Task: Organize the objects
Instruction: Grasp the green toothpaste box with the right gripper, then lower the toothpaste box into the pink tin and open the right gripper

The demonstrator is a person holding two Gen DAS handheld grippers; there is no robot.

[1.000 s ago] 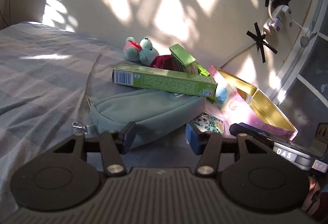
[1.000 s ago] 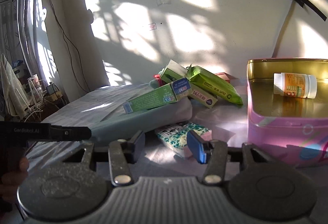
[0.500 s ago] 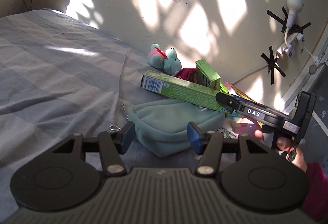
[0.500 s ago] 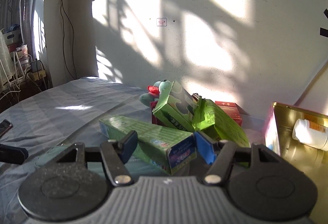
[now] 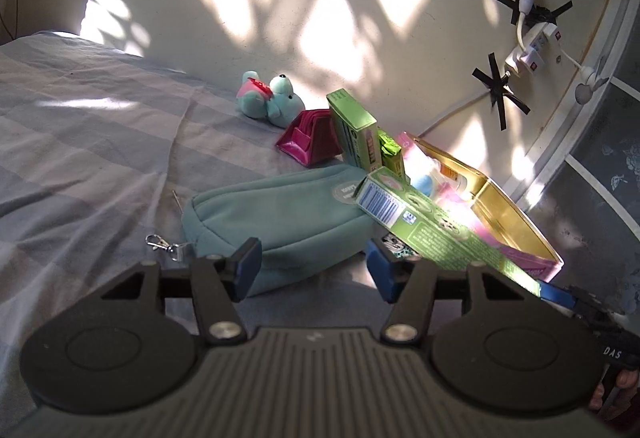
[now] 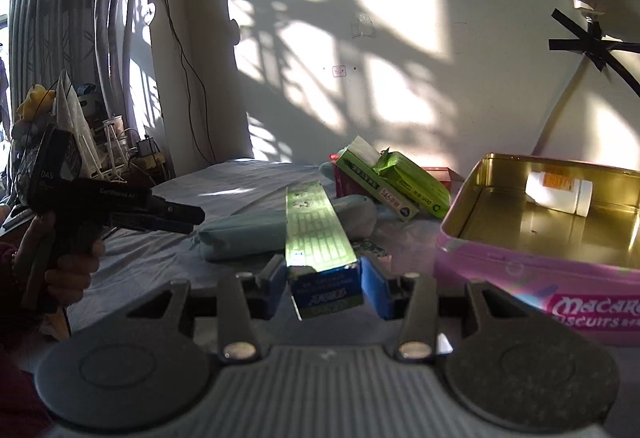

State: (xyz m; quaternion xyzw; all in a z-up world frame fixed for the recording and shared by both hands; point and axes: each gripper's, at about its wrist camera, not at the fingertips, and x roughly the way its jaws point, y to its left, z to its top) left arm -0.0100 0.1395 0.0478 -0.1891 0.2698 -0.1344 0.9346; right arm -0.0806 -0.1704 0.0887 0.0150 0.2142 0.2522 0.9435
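Note:
My right gripper (image 6: 325, 292) is shut on the near end of a long green toothpaste box (image 6: 316, 234) and holds it above the bed; the box also shows in the left wrist view (image 5: 432, 234), slanting over the pink tin. My left gripper (image 5: 312, 272) is open and empty, just in front of a teal pouch (image 5: 276, 213). The pink biscuit tin (image 6: 532, 274) with a gold inside stands open at the right and holds a white pill bottle (image 6: 558, 193).
Behind the pouch lie a green carton (image 5: 352, 125), a green packet (image 6: 412, 181), a magenta wallet (image 5: 310, 141) and a teal plush toy (image 5: 270, 103). The grey checked bedsheet (image 5: 80, 141) stretches left. The wall with taped cables stands close behind.
My right gripper has closed on the toothpaste box, lifted it off the pouch and swung it toward the tin. My left gripper has drawn back slightly and stayed open.

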